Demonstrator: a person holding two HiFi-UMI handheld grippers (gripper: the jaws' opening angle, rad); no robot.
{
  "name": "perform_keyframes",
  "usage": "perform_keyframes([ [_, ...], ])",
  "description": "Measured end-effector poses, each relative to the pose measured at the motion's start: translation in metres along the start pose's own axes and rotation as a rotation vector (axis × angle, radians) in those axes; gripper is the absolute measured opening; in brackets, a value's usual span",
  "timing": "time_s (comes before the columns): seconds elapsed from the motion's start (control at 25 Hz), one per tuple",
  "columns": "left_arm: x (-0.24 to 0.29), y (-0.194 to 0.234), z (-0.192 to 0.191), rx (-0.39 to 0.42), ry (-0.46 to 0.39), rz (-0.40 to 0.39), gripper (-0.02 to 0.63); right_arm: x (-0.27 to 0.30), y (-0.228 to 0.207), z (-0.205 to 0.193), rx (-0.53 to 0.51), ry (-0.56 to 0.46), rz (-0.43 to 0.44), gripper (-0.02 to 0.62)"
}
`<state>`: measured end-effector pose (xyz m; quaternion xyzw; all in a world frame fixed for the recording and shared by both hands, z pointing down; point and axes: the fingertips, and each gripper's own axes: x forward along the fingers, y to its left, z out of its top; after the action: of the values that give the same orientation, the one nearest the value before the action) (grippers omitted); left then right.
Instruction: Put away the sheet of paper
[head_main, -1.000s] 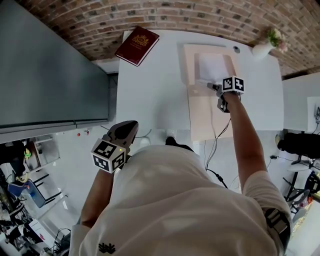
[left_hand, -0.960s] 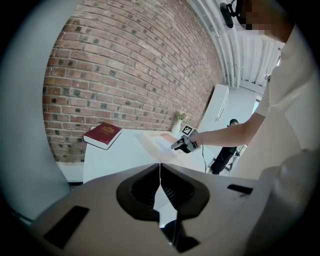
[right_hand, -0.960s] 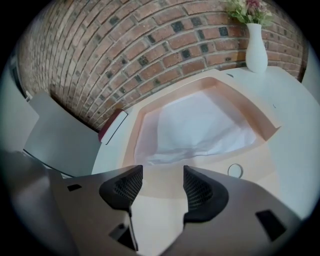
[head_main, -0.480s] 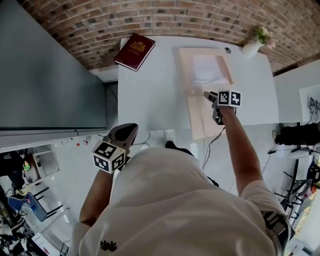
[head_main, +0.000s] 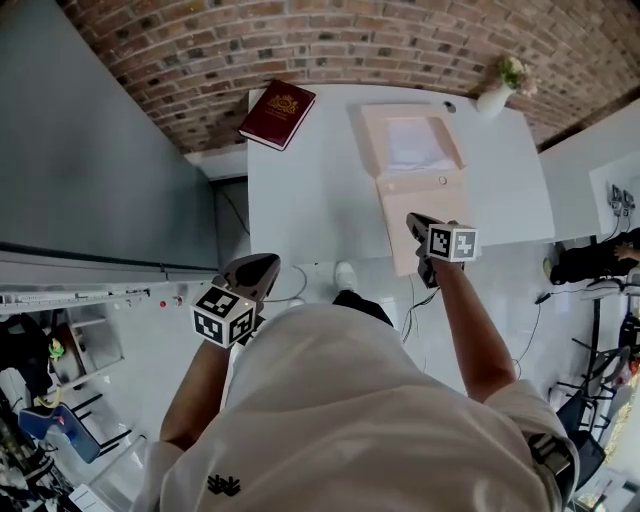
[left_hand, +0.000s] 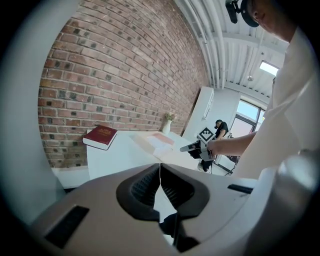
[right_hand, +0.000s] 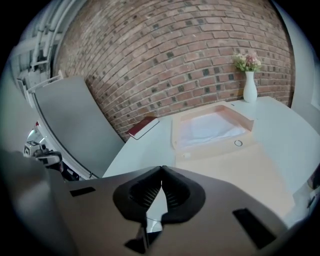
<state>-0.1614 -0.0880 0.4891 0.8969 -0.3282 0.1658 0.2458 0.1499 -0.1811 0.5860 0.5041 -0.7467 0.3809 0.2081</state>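
Observation:
The white sheet of paper (head_main: 412, 145) (right_hand: 207, 126) lies inside the pale pink box folder (head_main: 367, 140) (right_hand: 175, 131), whose lid flap (head_main: 440, 200) lies open toward me on the white table (head_main: 310, 190). My right gripper (head_main: 412, 220) (right_hand: 161, 170) hovers over the near end of the flap, away from the paper. Its jaws have just been closing and are shut with nothing between them. My left gripper (head_main: 265, 262) (left_hand: 160, 165) hangs off the table's near left corner, shut and empty. The left gripper view shows the right gripper (left_hand: 192, 148) beside the folder (left_hand: 157, 141).
A dark red book (head_main: 276, 113) (left_hand: 101, 136) lies at the table's far left corner. A white vase with flowers (head_main: 497, 92) (right_hand: 249, 85) stands at the far right. A brick wall runs behind, and a grey panel (head_main: 100, 150) is on the left.
My right gripper has drawn back from the paper in the folder toward the table's near edge, over the flap. The left gripper has stayed off the near left corner.

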Motion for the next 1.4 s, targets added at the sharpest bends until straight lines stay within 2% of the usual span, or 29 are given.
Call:
perform_keyframes([
  [0.2,-0.016,0.002,-0.016,0.015,0.015,-0.025,0.025,-0.016,0.050,-0.029,-0.053,-0.058,0.031,0.028],
  [0.44,-0.027,-0.003,-0.018,0.036,0.016,-0.051,0.025,-0.037,0.098,-0.059,-0.126,-0.060,0.078,0.028],
  [0.6,-0.033,-0.006,-0.011,0.057,0.002,-0.062,0.025,-0.049,0.119,-0.060,-0.171,-0.073,0.099,0.028],
  [0.8,-0.042,-0.008,-0.006,0.068,0.002,-0.067,0.025,-0.065,0.127,-0.051,-0.210,-0.090,0.091,0.028],
  [1.12,-0.041,-0.017,-0.009,0.079,0.014,-0.098,0.025,-0.078,0.131,-0.052,-0.192,-0.117,0.081,0.028],
  [1.4,-0.037,-0.037,-0.020,0.083,0.026,-0.134,0.025,-0.088,0.138,-0.068,-0.194,-0.124,0.084,0.028],
])
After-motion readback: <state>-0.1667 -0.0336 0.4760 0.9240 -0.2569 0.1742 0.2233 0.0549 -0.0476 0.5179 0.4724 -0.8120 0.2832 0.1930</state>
